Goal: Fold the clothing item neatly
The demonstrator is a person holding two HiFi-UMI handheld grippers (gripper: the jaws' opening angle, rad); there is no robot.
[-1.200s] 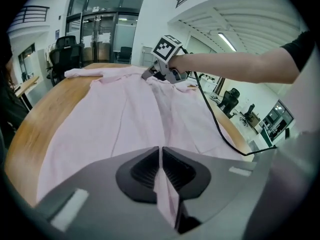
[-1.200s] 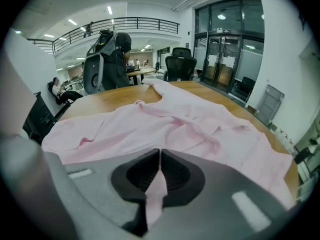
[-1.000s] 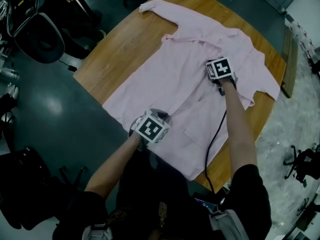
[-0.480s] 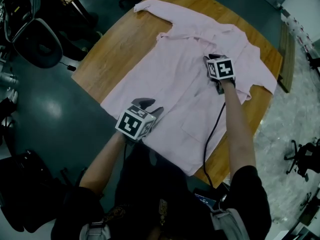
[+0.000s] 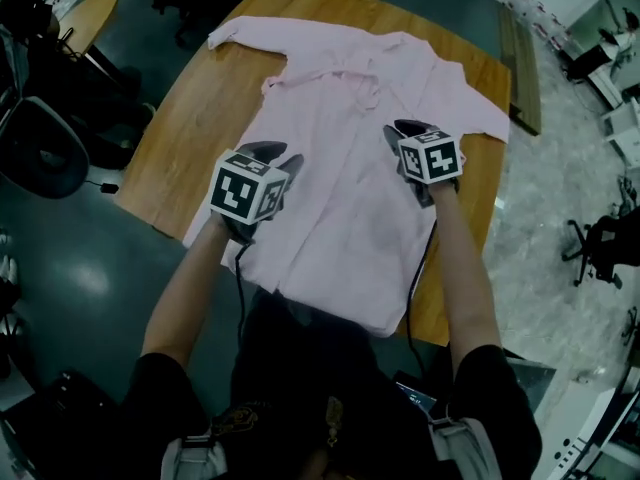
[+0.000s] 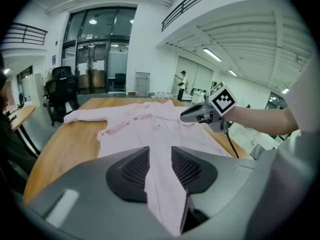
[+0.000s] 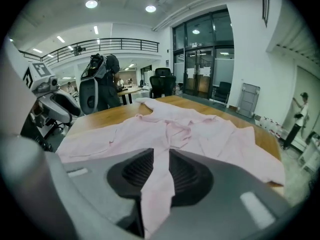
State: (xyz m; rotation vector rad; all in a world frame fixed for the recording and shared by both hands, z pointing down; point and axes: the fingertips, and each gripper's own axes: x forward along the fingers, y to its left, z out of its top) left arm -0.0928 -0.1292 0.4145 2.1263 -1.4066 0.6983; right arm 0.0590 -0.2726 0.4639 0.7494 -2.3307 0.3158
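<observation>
A pink shirt (image 5: 345, 183) lies spread flat on the wooden table (image 5: 200, 118), collar at the far side, sleeves out to both sides. My left gripper (image 5: 275, 158) hovers above the shirt's left half. Its jaws have just been opening, then drew in a little, and stand open with nothing held. In the left gripper view the shirt (image 6: 150, 121) shows through the gap of my left gripper (image 6: 160, 156). My right gripper (image 5: 405, 131) hangs over the right half. Its jaws have just been opening and stand open and empty, and the shirt (image 7: 185, 129) lies beyond them.
The table's near edge (image 5: 430, 318) is just in front of the person. A dark office chair (image 5: 40, 148) stands on the floor at the left. More chairs and desks (image 7: 162, 81) stand beyond the table's far end.
Both grippers have left the shirt and risen above it. The left one moved from the near left hem toward the shirt's middle, and the right one came back a little.
</observation>
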